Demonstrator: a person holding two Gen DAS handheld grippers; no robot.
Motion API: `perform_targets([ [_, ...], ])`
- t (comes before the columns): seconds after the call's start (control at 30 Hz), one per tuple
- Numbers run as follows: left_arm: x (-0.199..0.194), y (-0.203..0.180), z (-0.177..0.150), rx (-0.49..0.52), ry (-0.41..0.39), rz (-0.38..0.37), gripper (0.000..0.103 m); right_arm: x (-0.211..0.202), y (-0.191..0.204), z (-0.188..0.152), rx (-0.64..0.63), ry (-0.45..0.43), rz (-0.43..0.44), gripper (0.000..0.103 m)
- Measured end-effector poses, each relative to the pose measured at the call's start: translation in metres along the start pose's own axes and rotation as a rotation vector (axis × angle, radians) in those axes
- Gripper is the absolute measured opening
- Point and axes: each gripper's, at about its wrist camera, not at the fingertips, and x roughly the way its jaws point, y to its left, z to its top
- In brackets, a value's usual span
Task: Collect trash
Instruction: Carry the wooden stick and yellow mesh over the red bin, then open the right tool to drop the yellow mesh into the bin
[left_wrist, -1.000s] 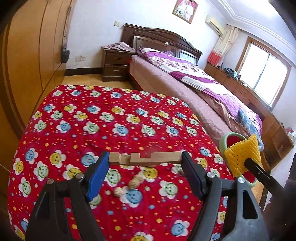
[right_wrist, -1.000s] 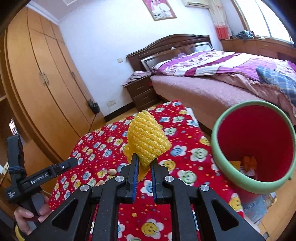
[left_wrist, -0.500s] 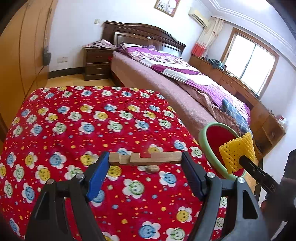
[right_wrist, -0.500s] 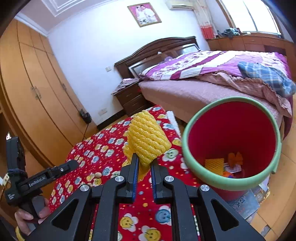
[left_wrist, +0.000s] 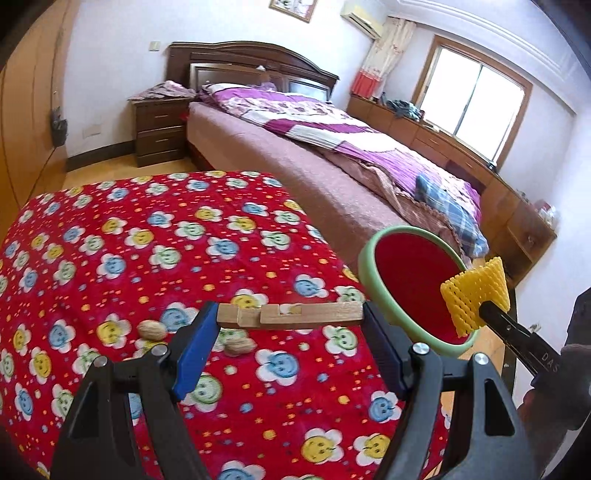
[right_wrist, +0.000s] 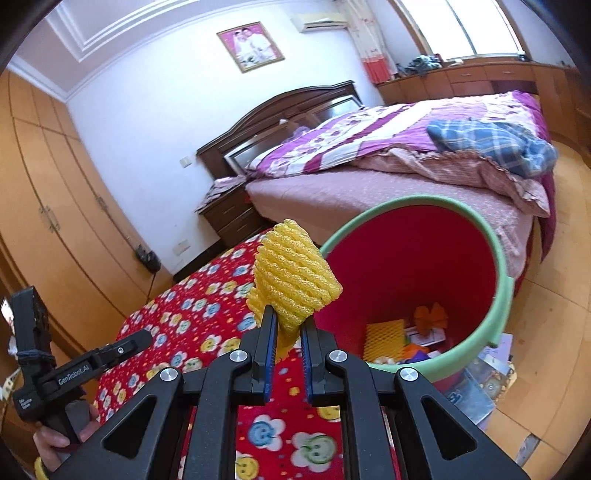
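**Inspector:** Surroundings first.

**Assistant:** A table under a red cloth (left_wrist: 159, 236) printed with smiling flowers. Behind it, a bed (left_wrist: 332, 155) with a purple quilt and a dark wooden headboard; a nightstand (left_wrist: 159, 129) at its head. A red bin with a pale green rim (right_wrist: 506, 295) stands at the table's edge, between table and bed, its mouth unobstructed.

**Inspector:** Counts?

**Assistant:** Two walnuts (left_wrist: 151, 328) on the cloth, near each other, just beyond the left gripper's fingers. One wooden block, one yellow foam net held. Inside the bin: another flat yellow net piece (right_wrist: 384, 332), an orange scrap (right_wrist: 430, 317) and mixed paper; the number is unclear.

**Inspector:** Grippers?

**Assistant:** Left gripper (left_wrist: 291, 314), jaws spread wide, clamps a notched wooden block (left_wrist: 291, 314) endwise between blue pads, held level above the cloth. Right gripper (right_wrist: 288, 332), jaws nearly together, pinches the yellow foam net (right_wrist: 295, 277), a soft ribbed mesh sleeve standing upright, at the bin's near rim.

**Inspector:** Textures?

**Assistant:** Block: pale, squared, stepped cutouts. Walnuts: wrinkled, tan. Bin: smooth plastic.
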Motion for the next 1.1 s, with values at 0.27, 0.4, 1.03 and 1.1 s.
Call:
perform_targets([
  [0.27, 0.02, -0.034, 0.004, 0.076, 0.024, -0.038, 0.077, -0.004, -0.034, 0.003, 0.051, -0.021, -0.079, 0.012],
  [0.4, 0.031, -0.053, 0.006, 0.115, 0.033, -0.058, 0.077, -0.004, -0.049, 0.003, 0.069, -0.024, -0.123, 0.012],
  [1.03, 0.084, -0.119, 0.002, 0.265, 0.082, -0.118, 0.077, 0.006, -0.098, 0.0, 0.133, -0.007, -0.214, 0.026],
  [1.1, 0.089, -0.124, 0.002, 0.273, 0.083, -0.126, 0.077, 0.007, -0.1, 0.001, 0.132, -0.008, -0.221, 0.029],
])
